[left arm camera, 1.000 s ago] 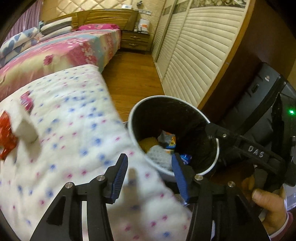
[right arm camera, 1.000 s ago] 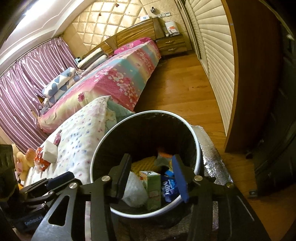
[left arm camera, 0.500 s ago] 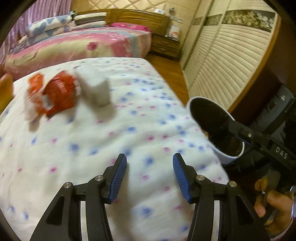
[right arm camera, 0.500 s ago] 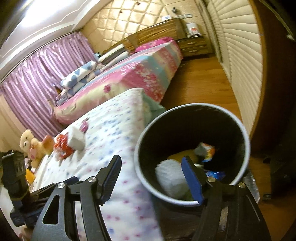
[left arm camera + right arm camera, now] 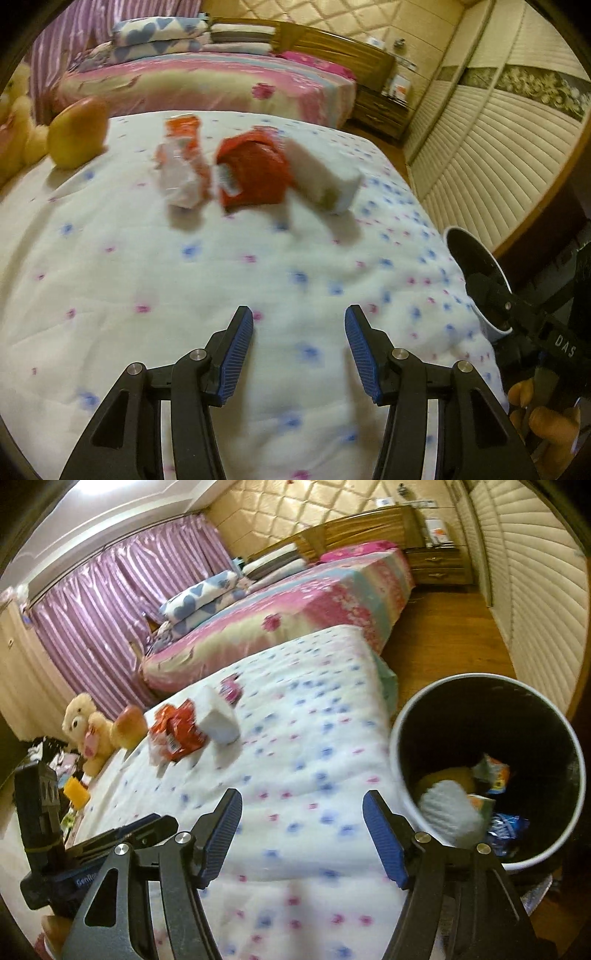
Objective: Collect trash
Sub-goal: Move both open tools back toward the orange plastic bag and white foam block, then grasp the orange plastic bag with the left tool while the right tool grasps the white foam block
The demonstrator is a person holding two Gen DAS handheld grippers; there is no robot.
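Trash lies on the spotted white quilt [image 5: 147, 277]: a red wrapper [image 5: 251, 173], an orange-and-white wrapper [image 5: 183, 166] and a white pack [image 5: 325, 177]. The right wrist view shows the same red wrapper [image 5: 177, 731] and white pack [image 5: 218, 720]. My left gripper [image 5: 299, 332] hovers open over bare quilt, short of the trash. My right gripper [image 5: 303, 819] is open and empty above the quilt, left of the black bin [image 5: 487, 775]. The bin [image 5: 476, 273] holds several wrappers.
An orange plush [image 5: 77, 133] and a teddy bear [image 5: 85, 731] sit at the quilt's far edge. A pink bed [image 5: 295, 605], a nightstand [image 5: 439, 565] and louvred wardrobe doors [image 5: 491, 147] lie beyond, with wooden floor [image 5: 443, 635] between. A hand [image 5: 543, 417] holds the right gripper.
Both grippers swung left from the bin over the quilt, so the trash pile came into view ahead. The right gripper's jaws widened; the bin now sits at the right edge.
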